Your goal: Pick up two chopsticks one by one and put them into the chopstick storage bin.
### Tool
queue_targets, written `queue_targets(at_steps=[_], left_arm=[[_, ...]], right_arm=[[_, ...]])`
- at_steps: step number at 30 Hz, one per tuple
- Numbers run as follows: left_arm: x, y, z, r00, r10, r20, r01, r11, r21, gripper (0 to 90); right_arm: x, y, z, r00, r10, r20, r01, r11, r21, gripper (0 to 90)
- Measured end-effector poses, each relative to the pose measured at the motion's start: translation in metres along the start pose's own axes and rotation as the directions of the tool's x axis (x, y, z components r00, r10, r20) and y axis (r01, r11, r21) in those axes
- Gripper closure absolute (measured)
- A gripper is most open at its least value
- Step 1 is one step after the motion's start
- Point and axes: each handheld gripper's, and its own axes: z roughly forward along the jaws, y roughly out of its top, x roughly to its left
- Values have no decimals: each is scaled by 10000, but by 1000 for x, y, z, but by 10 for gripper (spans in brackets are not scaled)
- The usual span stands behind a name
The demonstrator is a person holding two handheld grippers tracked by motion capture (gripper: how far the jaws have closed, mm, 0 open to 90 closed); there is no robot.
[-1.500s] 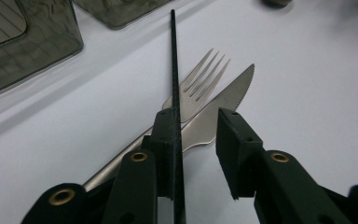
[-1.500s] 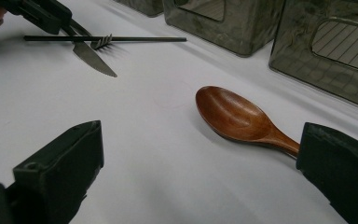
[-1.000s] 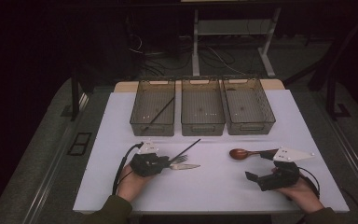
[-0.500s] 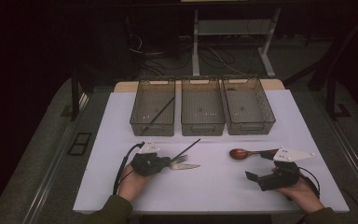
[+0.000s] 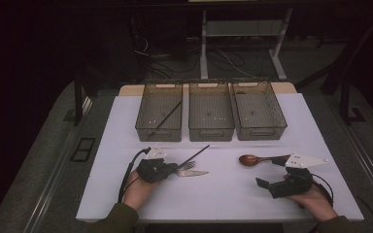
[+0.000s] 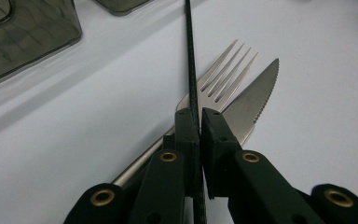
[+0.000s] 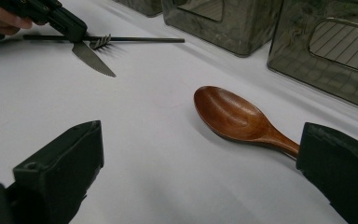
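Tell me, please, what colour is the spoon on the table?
The spoon is glossy reddish-brown wood, clearest in the right gripper view.

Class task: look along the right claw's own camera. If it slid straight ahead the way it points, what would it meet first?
Probably the wooden spoon, lying just ahead between the open jaws of the right claw; behind it stands a grey bin. Depth is uncertain.

A thin black chopstick (image 6: 190, 70) lies slanted across a steel fork (image 6: 223, 77) (tines up), with a serrated knife (image 6: 254, 100) just beside the fork.
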Motion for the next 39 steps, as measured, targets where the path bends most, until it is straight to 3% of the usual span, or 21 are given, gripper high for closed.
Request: queue_targets(at_steps=[14, 26, 39], left_arm=[[-1, 3, -4, 10000, -4, -43, 4, 10000, -25, 847], [0, 6, -14, 9988, 410, 285, -412, 9991, 73, 847], [-3, 11, -24, 9959, 714, 558, -706, 9974, -151, 847]], right_arm=[[0, 0, 0, 10000, 9, 3, -9, 10000, -44, 1], [-1, 0, -1, 10000, -16, 4, 16, 10000, -58, 1], [0, 0, 0, 10000, -7, -14, 7, 10000, -54, 1]])
